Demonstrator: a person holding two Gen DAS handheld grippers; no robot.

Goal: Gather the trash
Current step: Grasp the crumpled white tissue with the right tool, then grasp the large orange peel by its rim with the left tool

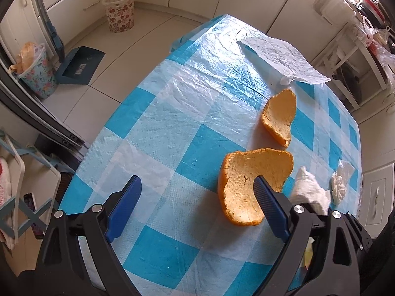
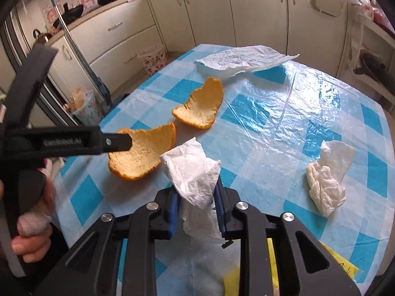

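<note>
Left wrist view shows our left gripper (image 1: 197,192) spread wide with nothing between its blue fingers (image 1: 126,202), hanging over the checked blue-and-white tablecloth (image 1: 172,113); its right finger lies in front of the nearer orange peel (image 1: 246,180), and we cannot tell whether it touches it. A second orange peel (image 1: 280,117) lies just beyond the first, toward the far end of the table, and a flat paper towel (image 1: 279,56) lies near the far edge. In the right wrist view our right gripper (image 2: 197,202) is clamped on a crumpled white tissue (image 2: 192,170), which sticks up from between the blue pads beside the nearer peel (image 2: 143,153). A crumpled wad of paper (image 2: 325,177) lies well apart, toward the right edge of the table. On the floor beyond the left edge we see a floral waste bin (image 1: 37,74) with a bag in it, a blue dustpan (image 1: 79,64) beside it, and a second patterned bin (image 1: 119,12) by the cabinets.
</note>
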